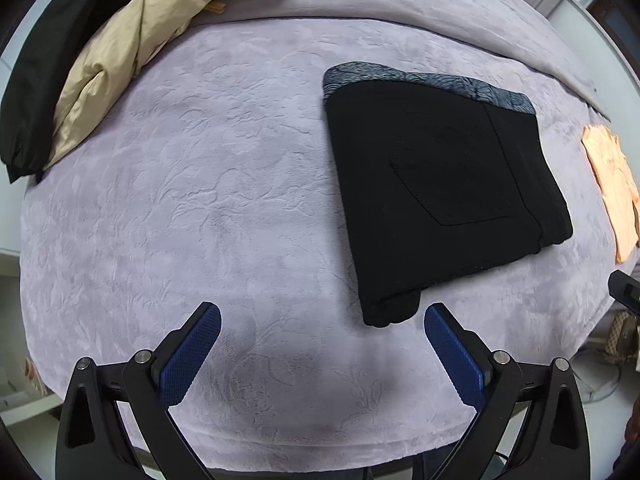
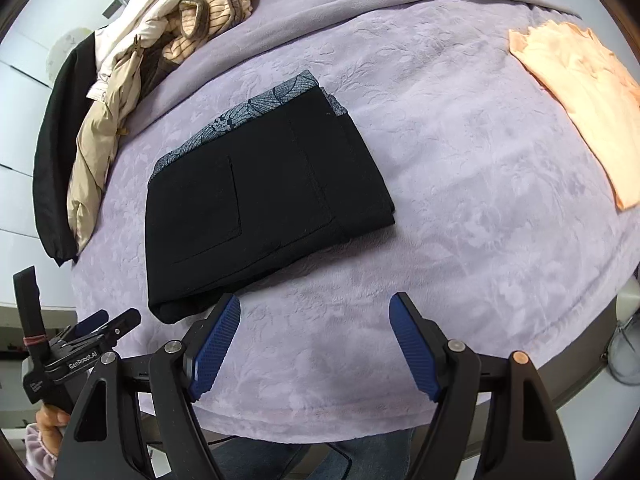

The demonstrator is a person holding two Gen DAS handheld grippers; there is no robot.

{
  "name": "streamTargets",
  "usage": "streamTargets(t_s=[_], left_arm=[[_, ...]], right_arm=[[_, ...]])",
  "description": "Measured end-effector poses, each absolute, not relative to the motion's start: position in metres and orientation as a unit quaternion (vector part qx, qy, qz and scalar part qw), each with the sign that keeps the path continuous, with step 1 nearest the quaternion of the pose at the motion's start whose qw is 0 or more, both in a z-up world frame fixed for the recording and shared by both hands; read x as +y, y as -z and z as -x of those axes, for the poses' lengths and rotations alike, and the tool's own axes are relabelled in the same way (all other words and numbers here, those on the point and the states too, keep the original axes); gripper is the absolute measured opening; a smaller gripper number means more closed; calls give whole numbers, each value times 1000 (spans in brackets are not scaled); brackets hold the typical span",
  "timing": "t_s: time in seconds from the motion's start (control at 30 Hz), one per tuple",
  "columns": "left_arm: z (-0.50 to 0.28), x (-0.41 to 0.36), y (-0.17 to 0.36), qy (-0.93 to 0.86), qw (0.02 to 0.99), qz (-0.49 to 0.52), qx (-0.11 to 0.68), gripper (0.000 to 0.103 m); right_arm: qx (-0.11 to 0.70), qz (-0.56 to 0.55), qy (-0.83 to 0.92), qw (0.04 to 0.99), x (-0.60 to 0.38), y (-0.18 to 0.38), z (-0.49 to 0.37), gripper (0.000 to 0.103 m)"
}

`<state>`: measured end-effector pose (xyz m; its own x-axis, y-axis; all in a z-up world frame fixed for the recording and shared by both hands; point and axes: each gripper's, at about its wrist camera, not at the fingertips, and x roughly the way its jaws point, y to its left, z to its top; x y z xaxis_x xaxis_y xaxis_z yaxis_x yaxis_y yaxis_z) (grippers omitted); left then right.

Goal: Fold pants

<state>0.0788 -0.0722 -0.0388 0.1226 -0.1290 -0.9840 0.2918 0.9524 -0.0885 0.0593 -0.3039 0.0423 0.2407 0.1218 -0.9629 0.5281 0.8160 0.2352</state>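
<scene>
The black pants (image 1: 440, 196) lie folded into a compact rectangle on the lilac blanket (image 1: 200, 200), with a grey-blue patterned band along their far edge. They also show in the right wrist view (image 2: 264, 204). My left gripper (image 1: 322, 318) is open and empty, hovering above the blanket just near and left of the pants' near corner. My right gripper (image 2: 316, 306) is open and empty, just near and right of the pants' near edge. The left gripper also shows at the lower left of the right wrist view (image 2: 96, 332).
A beige and black jacket (image 1: 120, 56) lies at the blanket's far left. Striped cream clothing (image 2: 216, 4) is piled at the back. A folded peach garment (image 2: 580, 92) lies at the right. The blanket's near edge (image 2: 320, 412) runs just below the fingers.
</scene>
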Motion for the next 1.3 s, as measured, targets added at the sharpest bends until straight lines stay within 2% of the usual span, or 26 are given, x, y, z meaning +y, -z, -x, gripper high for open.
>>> streamTargets(t_s=[0.43, 0.97, 1.3], left_arm=[[-84, -103, 35, 137, 739, -74, 655, 102], [-119, -157, 38, 75, 737, -74, 668, 102], [-135, -163, 50, 44, 729, -80, 679, 102]], right_arm=[[598, -287, 137, 735, -338, -45, -59, 80], [598, -239, 81, 760, -433, -58, -134, 80], [633, -254, 44, 730, -447, -19, -155, 80]])
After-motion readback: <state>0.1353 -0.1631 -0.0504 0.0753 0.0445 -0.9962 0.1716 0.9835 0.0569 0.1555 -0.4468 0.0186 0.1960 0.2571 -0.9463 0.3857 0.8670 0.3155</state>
